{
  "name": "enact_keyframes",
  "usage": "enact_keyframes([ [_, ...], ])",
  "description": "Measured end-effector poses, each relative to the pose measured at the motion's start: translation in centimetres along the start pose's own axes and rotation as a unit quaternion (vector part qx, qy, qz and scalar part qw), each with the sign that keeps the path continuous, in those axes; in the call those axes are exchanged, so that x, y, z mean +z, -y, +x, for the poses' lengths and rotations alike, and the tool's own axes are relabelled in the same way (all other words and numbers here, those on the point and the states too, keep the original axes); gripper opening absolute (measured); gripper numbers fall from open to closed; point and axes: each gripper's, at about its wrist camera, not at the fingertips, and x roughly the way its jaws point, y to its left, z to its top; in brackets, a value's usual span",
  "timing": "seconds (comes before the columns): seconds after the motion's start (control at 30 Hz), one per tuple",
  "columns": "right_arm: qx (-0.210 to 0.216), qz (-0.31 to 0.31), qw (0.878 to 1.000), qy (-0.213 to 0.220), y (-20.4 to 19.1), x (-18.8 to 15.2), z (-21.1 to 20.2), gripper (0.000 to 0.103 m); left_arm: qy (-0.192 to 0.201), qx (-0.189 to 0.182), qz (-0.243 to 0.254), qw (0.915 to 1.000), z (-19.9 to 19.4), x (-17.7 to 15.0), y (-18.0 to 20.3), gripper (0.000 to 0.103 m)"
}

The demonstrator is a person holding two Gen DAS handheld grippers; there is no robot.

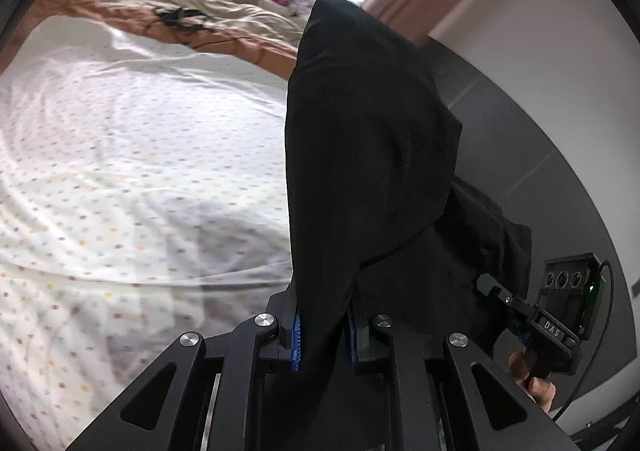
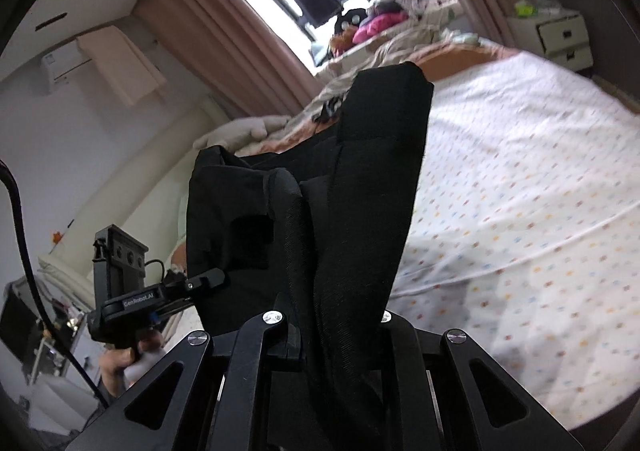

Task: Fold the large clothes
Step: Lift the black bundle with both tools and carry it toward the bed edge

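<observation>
A large black garment (image 1: 368, 131) hangs lifted above the bed, stretched between both grippers. In the left wrist view my left gripper (image 1: 324, 335) is shut on a bunched edge of it, the cloth pinched between the blue pads (image 1: 296, 339). My right gripper (image 1: 492, 291) shows at the lower right, gripping another part of the same cloth. In the right wrist view the black garment (image 2: 372, 171) rises from my right gripper (image 2: 336, 335), whose fingers are shut on a thick fold. My left gripper (image 2: 208, 279) clamps the cloth's left side, held by a hand (image 2: 116, 363).
Below lies a bed with a white dotted sheet (image 1: 140, 171) (image 2: 520, 191). An orange and beige quilt (image 1: 208, 31) is heaped along its far side, with clothes piled by the window (image 2: 376, 23). A white drawer unit (image 2: 560, 35) stands beyond the bed. A dark headboard panel (image 1: 540, 139) is at the right.
</observation>
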Motion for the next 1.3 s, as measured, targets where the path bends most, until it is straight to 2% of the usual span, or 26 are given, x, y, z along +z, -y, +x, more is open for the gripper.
enact_keyframes([
  [0.27,-0.060,-0.030,0.997,0.039,1.0,3.3,-7.8,0.013,-0.011,-0.039,0.021,0.9989,3.9,-0.6,8.5,0.017],
  [0.3,-0.065,-0.033,0.996,0.041,0.4,3.7,-7.8,0.013,-0.013,-0.042,0.023,0.9987,4.6,-0.6,9.5,0.017],
  [0.53,-0.125,-0.058,0.989,0.052,2.3,6.8,-13.3,0.013,-0.034,-0.069,0.035,0.9964,9.0,-0.4,15.9,0.017],
  [0.77,-0.181,-0.059,0.980,0.050,5.5,9.9,-17.1,0.013,-0.065,-0.089,0.051,0.9926,13.6,-0.9,21.9,0.017],
  [0.97,-0.223,-0.055,0.972,0.041,8.2,12.4,-18.8,0.013,-0.094,-0.104,0.046,0.9891,18.1,-0.6,25.3,0.017],
  [1.27,-0.263,-0.038,0.964,0.001,14.6,15.5,-17.7,0.013,-0.154,-0.100,0.024,0.9827,27.3,2.2,25.9,0.017],
  [1.3,-0.262,-0.038,0.964,-0.005,15.5,16.0,-17.3,0.013,-0.159,-0.097,0.022,0.9823,27.6,1.6,25.7,0.017],
])
